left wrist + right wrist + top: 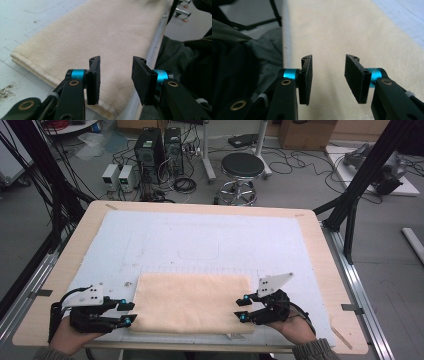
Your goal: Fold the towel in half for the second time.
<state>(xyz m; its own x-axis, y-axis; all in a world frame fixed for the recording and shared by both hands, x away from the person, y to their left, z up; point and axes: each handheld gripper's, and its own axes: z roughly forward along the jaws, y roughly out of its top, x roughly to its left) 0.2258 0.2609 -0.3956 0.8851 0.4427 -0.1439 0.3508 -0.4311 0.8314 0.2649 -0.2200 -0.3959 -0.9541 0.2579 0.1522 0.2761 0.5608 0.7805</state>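
In the high view, a cream-coloured, folded rectangular terry towel (pixel 192 302) lies flat on the pale grey-white mat (pixel 210 240) that covers the light wooden table (pixel 320 260), close to the table's near edge. The left gripper (pixel 127 313), black with blue rings at the jaw joints and a grey plate on top, sits at the towel's left short edge, its jaws pointing inward toward the cloth. The right gripper (pixel 241 309) mirrors it at the towel's right short edge. The 2 jaw tips of each tool stand apart, one above the other, right at the fabric's edge; whether they touch the cloth cannot be told from here. A hand (pixel 67 337) holds the left tool from below, and another hand (pixel 295 330) holds the right.

In the left gripper view, the left gripper (pixel 115 75) has its jaws partly spread with a clear gap between the black pads (pixel 93 83). The towel (pixel 100 32) stretches away beyond them, its near corner below the gap; nothing is pinched.

In the right gripper view, the right gripper (pixel 328 75) shows the same half-spread stance, pads (pixel 355 80) apart, with the towel (pixel 352 32) lying beneath and ahead, unclamped.
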